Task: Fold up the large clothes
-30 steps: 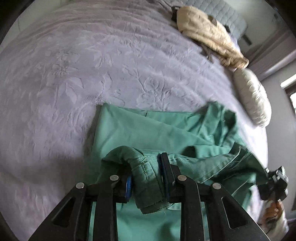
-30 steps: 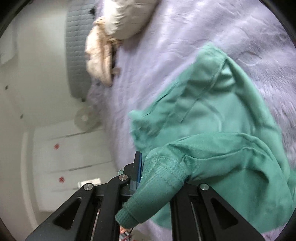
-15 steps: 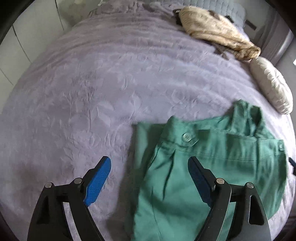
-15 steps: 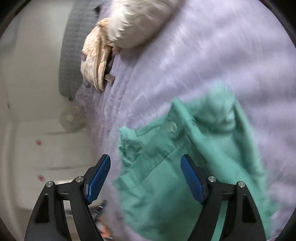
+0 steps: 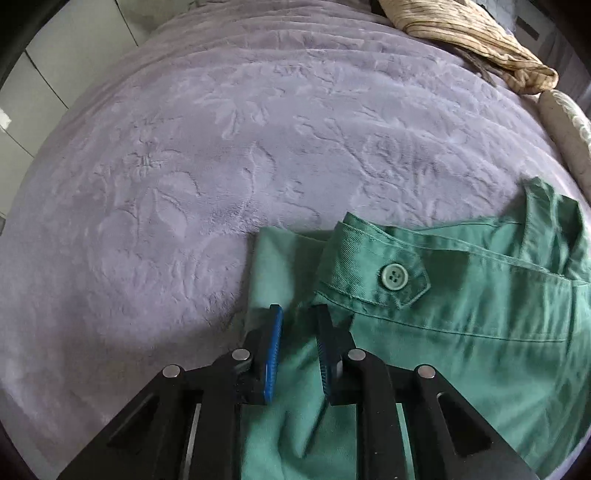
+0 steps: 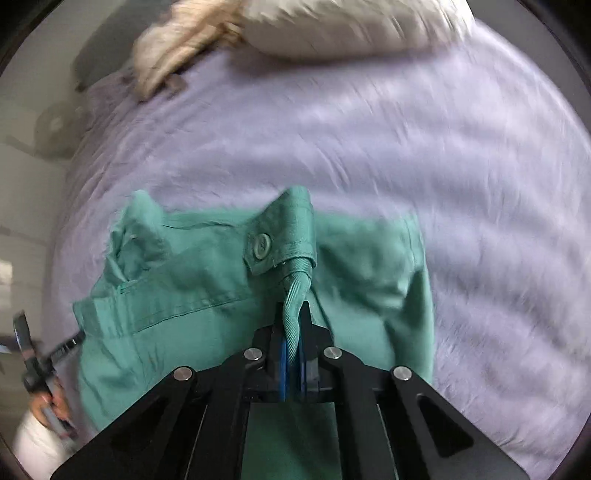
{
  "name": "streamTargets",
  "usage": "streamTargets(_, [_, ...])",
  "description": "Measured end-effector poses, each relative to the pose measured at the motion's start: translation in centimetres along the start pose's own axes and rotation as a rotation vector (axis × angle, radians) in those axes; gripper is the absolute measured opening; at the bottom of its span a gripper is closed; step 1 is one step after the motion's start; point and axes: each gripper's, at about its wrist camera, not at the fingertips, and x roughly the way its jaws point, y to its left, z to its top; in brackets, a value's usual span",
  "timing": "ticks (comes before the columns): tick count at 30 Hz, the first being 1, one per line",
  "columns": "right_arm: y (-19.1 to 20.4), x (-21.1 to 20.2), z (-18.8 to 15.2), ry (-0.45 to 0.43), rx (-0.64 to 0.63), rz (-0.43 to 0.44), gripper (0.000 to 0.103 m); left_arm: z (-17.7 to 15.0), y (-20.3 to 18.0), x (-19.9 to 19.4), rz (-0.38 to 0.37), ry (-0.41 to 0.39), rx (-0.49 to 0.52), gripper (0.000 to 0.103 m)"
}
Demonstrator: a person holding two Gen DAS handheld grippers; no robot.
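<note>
Green trousers [image 5: 461, 321] lie folded on a lilac bedspread [image 5: 221, 147], waistband and a green button [image 5: 394, 276] facing up. My left gripper [image 5: 297, 325] hovers over the trousers' left edge, its jaws nearly closed with a small gap and no cloth between them. In the right wrist view the trousers [image 6: 177, 295] fill the lower middle. My right gripper [image 6: 293, 332] is shut on a twisted fold of the waistband, just below the button [image 6: 261, 245].
A beige striped garment [image 5: 469, 33] and a pale cushion [image 5: 565, 125] lie at the bed's far right. The right wrist view shows that cushion [image 6: 351, 26] at the top and the person's hand [image 6: 40, 391] at lower left.
Both grippers released the trousers and opened wide half a second ago. Now the left has nearly closed over the left edge, and the right has shut on the waistband fold.
</note>
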Motion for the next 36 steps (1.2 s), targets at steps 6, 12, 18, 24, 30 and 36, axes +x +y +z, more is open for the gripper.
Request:
streamTargets(6, [-4.6, 3.6, 0.2, 0.059, 0.118, -0.019, 0.006, -0.5, 0.2, 1.5, 0.025, -0.003, -0.001, 0.022])
streamTargets(12, [-7.1, 0.7, -0.8, 0.018, 0.231, 0.002, 0.022, -1.1, 3.8, -1.4, 0.096, -0.016, -0.042, 0.022])
streamTargets(18, [-3.8, -5.6, -3.5, -0.105, 0.142, 0.025, 0.022, -4.4, 4.0, -6.1, -0.004, -0.062, 0.021, 0.022])
streamTargets(24, [2.2, -1.8, -8.0, 0.033, 0.037, 0.160, 0.022, -7.8, -0.9, -5.0, -0.071, -0.001, 0.077, 0.022])
streamTargets(30, [1.5, 0.7, -11.2, 0.088, 0.016, 0.045, 0.017, -11.3, 0.1, -4.1, -0.039, -0.001, 0.078, 0.022])
streamTargets(36, [-6.5, -3.1, -12.3, 0.060, 0.137, -0.095, 0.016, -13.7, 3.5, -5.8, -0.022, 0.006, 0.007, 0.026])
